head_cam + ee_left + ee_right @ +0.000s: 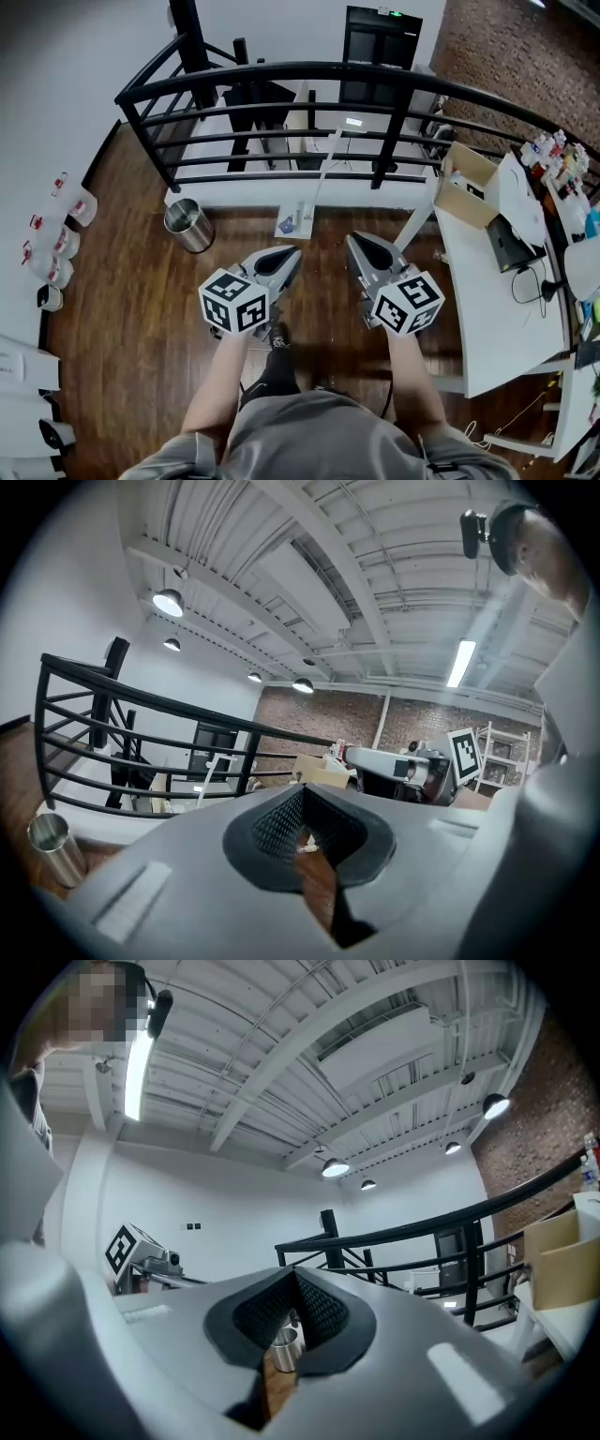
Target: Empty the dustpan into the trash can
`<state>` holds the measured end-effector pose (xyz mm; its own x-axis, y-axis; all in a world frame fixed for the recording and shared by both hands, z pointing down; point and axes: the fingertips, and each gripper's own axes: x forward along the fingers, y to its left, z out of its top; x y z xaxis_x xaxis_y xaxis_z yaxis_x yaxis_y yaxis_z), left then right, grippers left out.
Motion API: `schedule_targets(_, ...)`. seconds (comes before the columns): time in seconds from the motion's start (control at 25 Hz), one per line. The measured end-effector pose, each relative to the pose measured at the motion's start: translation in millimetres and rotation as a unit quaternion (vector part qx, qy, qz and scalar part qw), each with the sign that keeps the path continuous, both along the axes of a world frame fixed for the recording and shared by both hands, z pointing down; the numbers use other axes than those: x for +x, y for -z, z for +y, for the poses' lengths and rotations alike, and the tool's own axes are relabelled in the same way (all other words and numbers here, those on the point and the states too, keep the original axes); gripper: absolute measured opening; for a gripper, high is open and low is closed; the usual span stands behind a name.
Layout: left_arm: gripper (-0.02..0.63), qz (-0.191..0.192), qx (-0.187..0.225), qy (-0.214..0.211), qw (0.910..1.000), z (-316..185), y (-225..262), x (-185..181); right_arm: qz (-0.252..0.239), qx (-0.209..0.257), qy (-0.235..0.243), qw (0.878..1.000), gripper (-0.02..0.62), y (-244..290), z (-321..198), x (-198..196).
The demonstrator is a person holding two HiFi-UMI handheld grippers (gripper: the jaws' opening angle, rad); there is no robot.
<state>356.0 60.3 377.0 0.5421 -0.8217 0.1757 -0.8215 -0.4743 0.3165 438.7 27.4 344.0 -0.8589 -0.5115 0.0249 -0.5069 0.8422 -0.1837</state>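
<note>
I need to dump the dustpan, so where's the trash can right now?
In the head view the trash can stands on the floor at the left, beside the foot of the black railing, ahead and left of the left tool.

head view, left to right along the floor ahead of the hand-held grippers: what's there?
white jugs → metal trash can → dustpan → cardboard box

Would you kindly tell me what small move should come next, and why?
Probably advance the left gripper toward the dustpan: it and the right gripper are shut and empty, and the dustpan stands untouched by the railing, near the trash can.
</note>
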Motion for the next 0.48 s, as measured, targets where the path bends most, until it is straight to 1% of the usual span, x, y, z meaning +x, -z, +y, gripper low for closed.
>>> schedule_targets(0.2,0.005,0.011,0.008,-0.015,0.9998,-83,-10,-35,0.022,0.004,-0.015,1.000,0.000,-11,-79,-35)
schedule_targets(0.36,0.005,0.015,0.000,-0.023,0.9996,-147,-22,-69,0.049,0.002,-0.029,0.998,0.000,-18,-146,-69)
schedule_targets(0.48,0.005,0.019,-0.007,-0.043,0.9989,-187,-27,-86,0.061,-0.005,-0.053,0.997,0.000,-19,-190,-94)
